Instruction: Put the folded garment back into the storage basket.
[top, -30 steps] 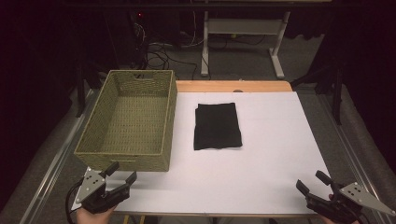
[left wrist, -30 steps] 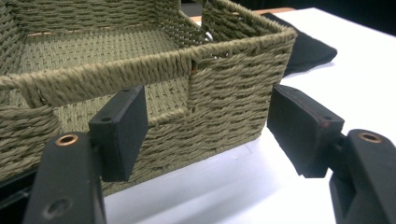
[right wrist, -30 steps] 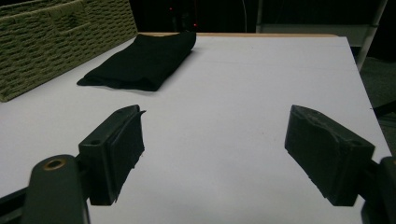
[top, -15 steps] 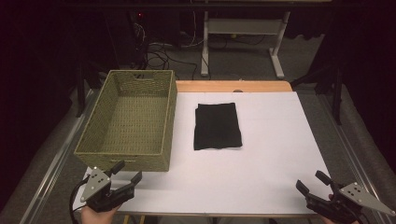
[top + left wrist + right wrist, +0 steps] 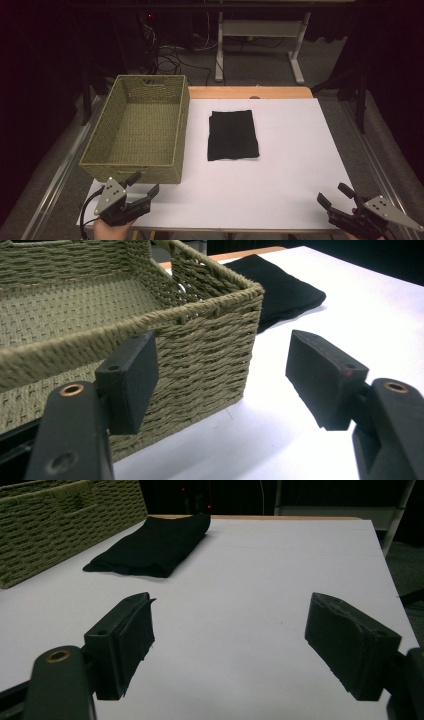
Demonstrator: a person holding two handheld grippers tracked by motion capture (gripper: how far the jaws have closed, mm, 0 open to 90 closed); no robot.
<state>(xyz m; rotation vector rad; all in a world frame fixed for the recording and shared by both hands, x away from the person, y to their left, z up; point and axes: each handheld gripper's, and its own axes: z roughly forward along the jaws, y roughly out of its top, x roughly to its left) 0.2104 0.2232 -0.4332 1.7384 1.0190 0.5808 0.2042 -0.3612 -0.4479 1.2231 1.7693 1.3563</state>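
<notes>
Woven olive-green fibre makes up the one basket (image 5: 140, 127), the landmark at the table's (image 5: 295, 165) left side. Just before the basket's near wall, the left gripper (image 5: 141, 186) hovers with jaws wide apart, holding nothing and touching nothing. Right of the basket, close beside it, lies one black cloth (image 5: 232, 135), folded into a flat rectangle on the white tabletop. Far right of the basket, at the near table edge, the right gripper (image 5: 336, 196) also gapes open, empty. Two grippers in all.
</notes>
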